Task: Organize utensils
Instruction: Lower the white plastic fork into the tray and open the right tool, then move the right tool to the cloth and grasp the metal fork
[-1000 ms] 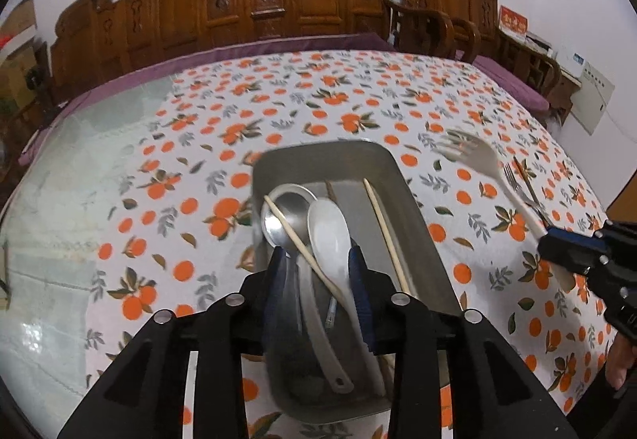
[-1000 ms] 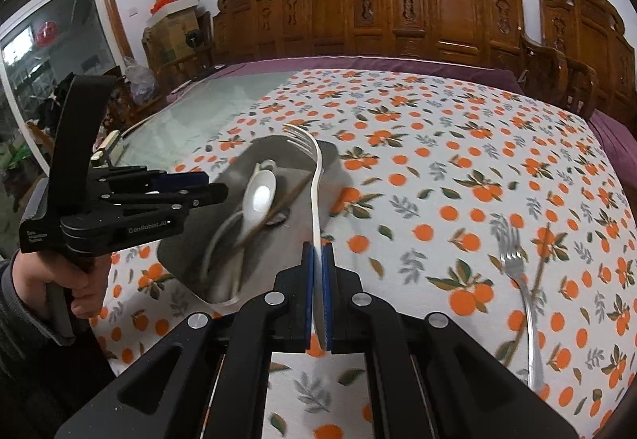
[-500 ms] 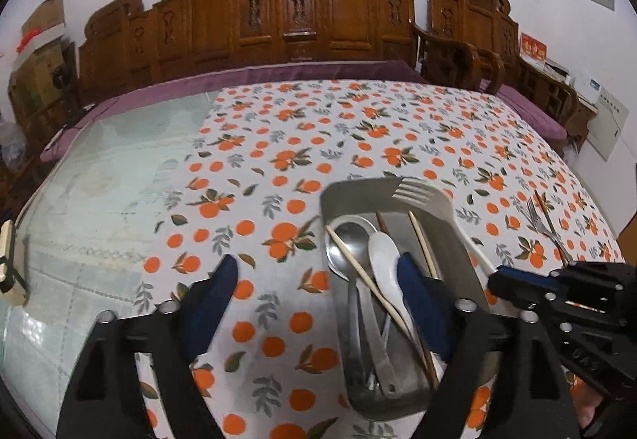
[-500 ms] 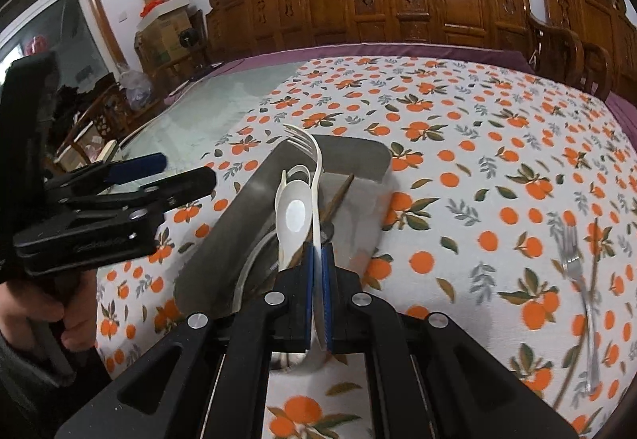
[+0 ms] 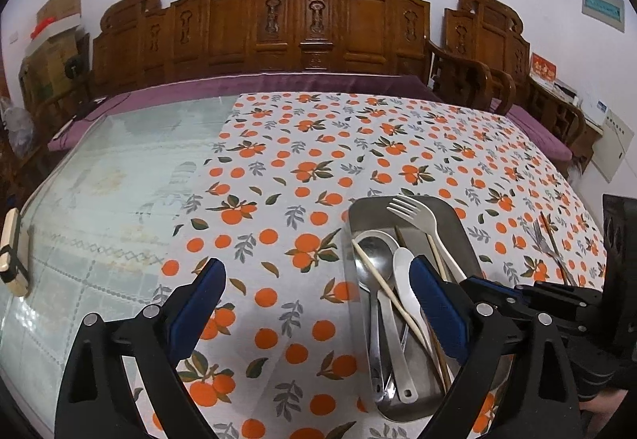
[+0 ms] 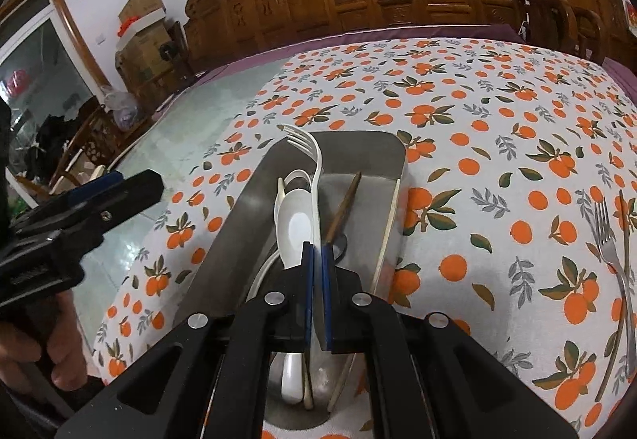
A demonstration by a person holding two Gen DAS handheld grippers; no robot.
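No lettering could be read in either view. In the left wrist view a green-framed wall plaque (image 5: 602, 8) hung high on the white wall at the right, but its characters were too small and blurred to make out. Below it, a small red card (image 5: 543, 67) with pale marks stood on the side furniture; those marks stayed illegible as well. A white wall panel (image 5: 613, 144) farther right showed only faint specks. In the right wrist view, red shapes (image 6: 16, 87) showed on the glass door at the far left, too smeared to read, and the cardboard boxes (image 6: 140, 26) stacked in the corner bore no legible print.
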